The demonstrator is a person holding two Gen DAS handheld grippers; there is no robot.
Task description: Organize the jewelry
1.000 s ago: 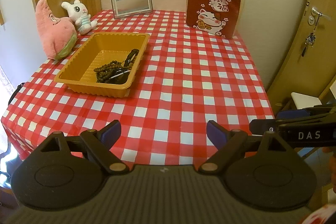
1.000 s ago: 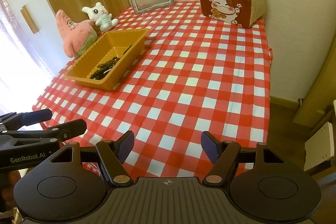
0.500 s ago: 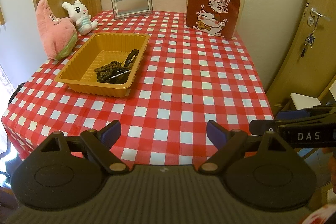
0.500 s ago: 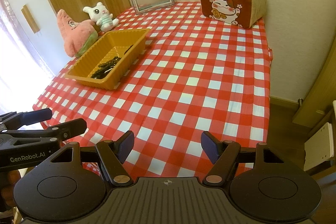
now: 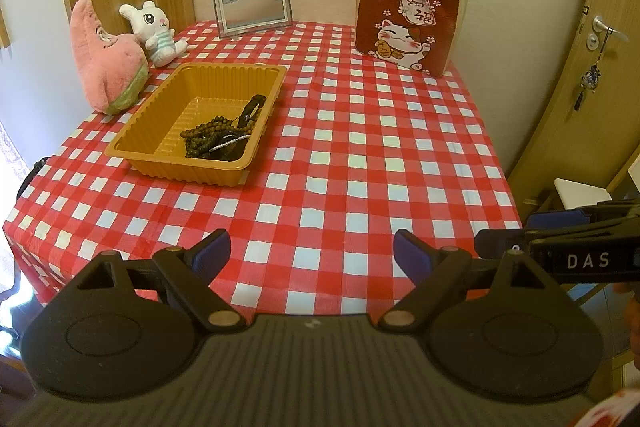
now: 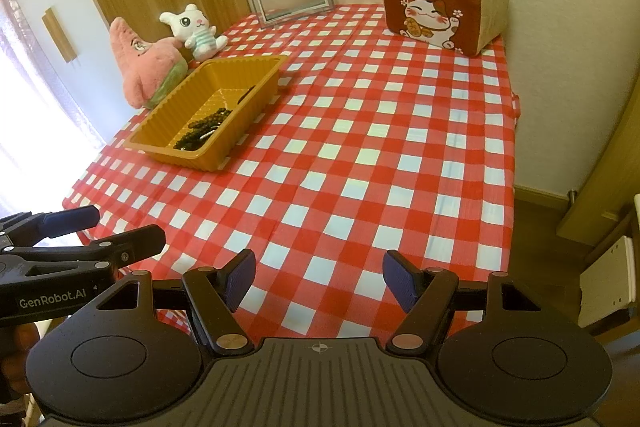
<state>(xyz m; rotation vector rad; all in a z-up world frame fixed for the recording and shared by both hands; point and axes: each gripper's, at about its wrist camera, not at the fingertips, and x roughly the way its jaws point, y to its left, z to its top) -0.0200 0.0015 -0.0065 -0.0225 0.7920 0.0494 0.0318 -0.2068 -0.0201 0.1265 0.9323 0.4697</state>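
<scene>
Inside orange tray: dark bead strings, black bangle.

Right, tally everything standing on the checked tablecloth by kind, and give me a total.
Plush toys: 2, a pink star and a white bunny
Picture frame: 1
Lucky-cat cushion: 1
Orange tray holding dark beaded jewelry: 1
Total: 5

Smooth, slightly glossy orange plastic for the tray, ribbed on its floor; dark, dull round beads in the bracelets. Woven-looking checked tablecloth with a faint sheen. Fuzzy plush on the pink toy, white rabbit and cat cushion. Matt black plastic on the grippers' bodies.
</scene>
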